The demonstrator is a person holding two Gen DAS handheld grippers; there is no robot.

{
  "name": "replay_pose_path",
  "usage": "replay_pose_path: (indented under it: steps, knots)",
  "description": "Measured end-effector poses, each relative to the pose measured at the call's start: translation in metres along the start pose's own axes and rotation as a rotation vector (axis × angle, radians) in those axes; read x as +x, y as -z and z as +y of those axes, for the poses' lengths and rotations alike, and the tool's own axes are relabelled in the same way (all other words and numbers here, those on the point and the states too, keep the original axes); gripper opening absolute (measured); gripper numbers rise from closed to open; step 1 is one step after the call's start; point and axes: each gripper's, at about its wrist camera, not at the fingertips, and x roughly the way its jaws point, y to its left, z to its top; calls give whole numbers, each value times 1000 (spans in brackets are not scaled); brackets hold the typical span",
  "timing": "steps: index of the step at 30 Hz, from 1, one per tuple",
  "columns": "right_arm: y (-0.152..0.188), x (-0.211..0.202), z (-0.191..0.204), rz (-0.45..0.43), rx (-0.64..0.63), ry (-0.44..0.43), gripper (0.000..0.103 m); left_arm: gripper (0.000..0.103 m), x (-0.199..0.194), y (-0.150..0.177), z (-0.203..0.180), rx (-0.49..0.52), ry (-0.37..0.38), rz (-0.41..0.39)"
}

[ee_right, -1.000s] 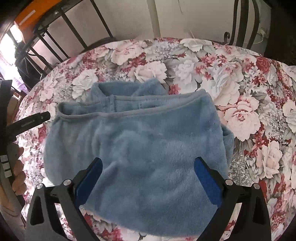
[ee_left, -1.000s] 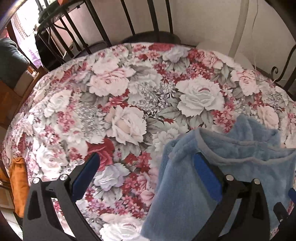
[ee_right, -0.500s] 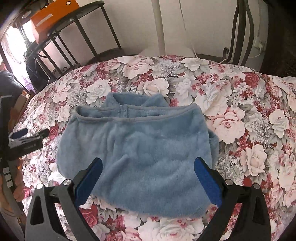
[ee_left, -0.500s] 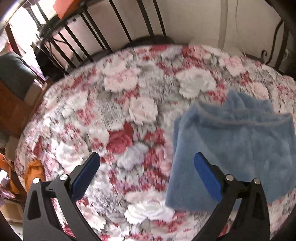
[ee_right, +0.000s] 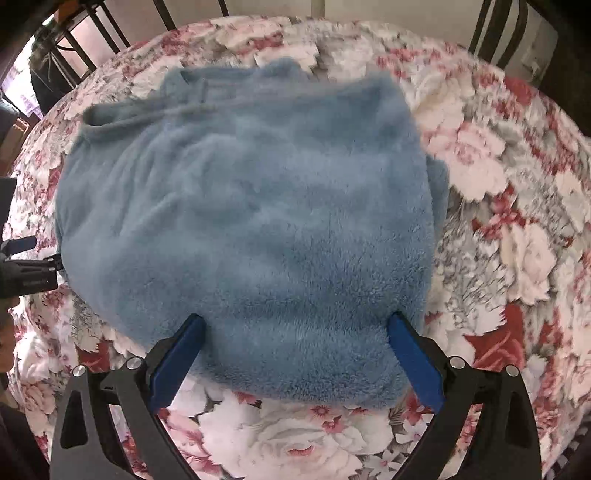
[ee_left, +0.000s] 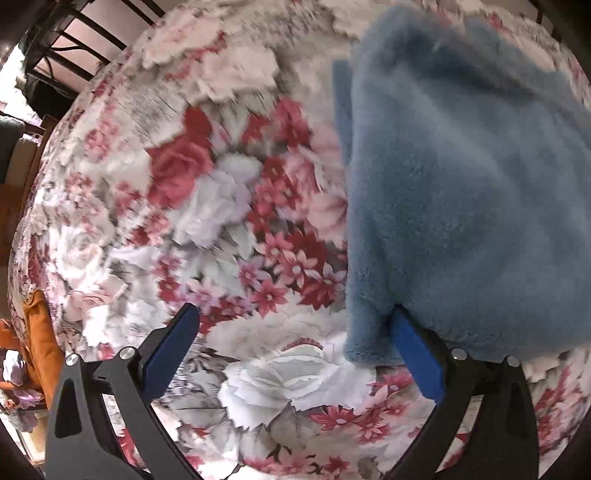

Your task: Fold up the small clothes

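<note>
1. blue fleece garment (ee_right: 251, 229) lies folded on the floral tablecloth (ee_right: 517, 240), a thick rounded bundle with its banded edge (ee_right: 147, 110) at the far side; the far part is motion-blurred.
2. in the left wrist view the same garment (ee_left: 461, 192) fills the right half, its near left corner (ee_left: 365, 347) hanging down onto the cloth (ee_left: 221, 206).
3. left gripper (ee_left: 291, 347) has its jaws spread wide with nothing between them; the right blue pad (ee_left: 413, 350) sits right at the garment's near corner, with fleece overlapping its tip, and the left pad (ee_left: 173, 343) is over bare tablecloth.
4. right gripper (ee_right: 295, 358) is also spread wide and holds nothing; both blue pads (ee_right: 177, 362) meet the garment's near edge, which bulges between them.
5. the left gripper's body (ee_right: 26, 273) shows at the left edge of the right wrist view, just beside the garment's left side.
6. dark metal chair backs (ee_right: 495, 29) stand beyond the table, and an orange cloth (ee_left: 40, 332) hangs past the table's left edge.
</note>
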Motion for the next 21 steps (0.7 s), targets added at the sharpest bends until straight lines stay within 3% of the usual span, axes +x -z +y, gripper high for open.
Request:
replay_pose_path:
  steps: [5, 7, 9, 11, 16, 17, 20, 21]
  knots:
    - [-27, -35, 5, -178, 95, -172, 95, 99, -44, -16, 11, -108, 117, -147]
    - [-36, -36, 11, -211, 100, -212, 82, 99, -50, -25, 9, -124, 167, -162]
    - [-49, -33, 15, -226, 114, -237, 62, 99, -52, -39, 2, -117, 205, -169]
    - [-55, -29, 14, -223, 142, -247, 51, 99, -53, -55, -4, -118, 219, -184]
    - [-61, -27, -17, -233, 251, -247, 51, 99, -53, -84, -17, -119, 297, -215]
    - [-58, -26, -24, -230, 270, -253, 51, 99, -50, -90, -23, -103, 256, -221]
    - [-61, -18, -43, -226, 303, -254, 51, 99, -28, -102, -28, -116, 11, -203]
    - [-62, -15, -49, -228, 315, -259, 51, 99, -20, -104, -24, -139, 8, -182]
